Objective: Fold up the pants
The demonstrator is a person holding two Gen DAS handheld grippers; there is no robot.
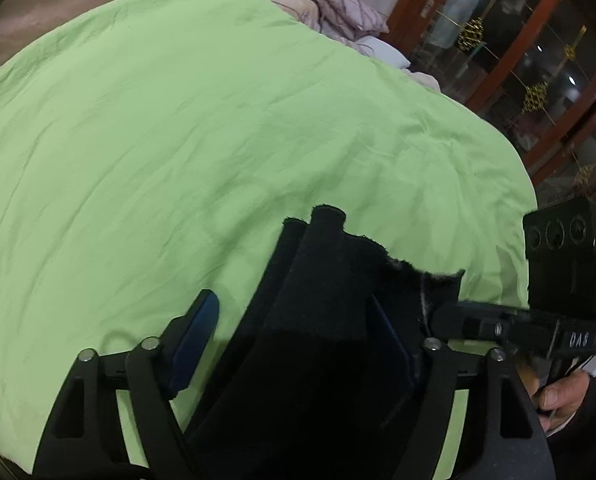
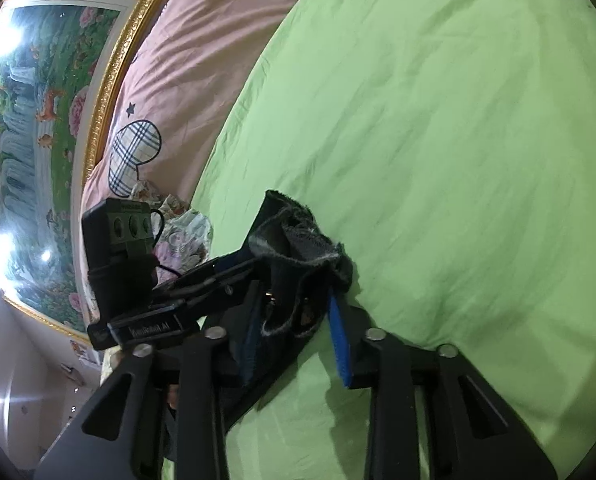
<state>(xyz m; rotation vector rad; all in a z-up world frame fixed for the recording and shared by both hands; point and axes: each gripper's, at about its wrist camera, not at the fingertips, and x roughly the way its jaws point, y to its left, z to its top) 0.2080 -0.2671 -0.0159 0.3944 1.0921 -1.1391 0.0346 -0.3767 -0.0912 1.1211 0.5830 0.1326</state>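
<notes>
While bunched, pants (image 1: 322,320) between fingers (image 1: 194,336).

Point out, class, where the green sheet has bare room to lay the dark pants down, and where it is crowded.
Bare: the wide green sheet ahead of both tools, bordered by the pink bedding on one side and the pillows at its far edge. Crowded: the near edge, where the left tool and right tool bunch the black pants.

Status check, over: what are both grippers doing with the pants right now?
Left gripper open, pants draped between its fingers. Right gripper open around bunched hem. Green sheet below, nothing blocking.
</notes>
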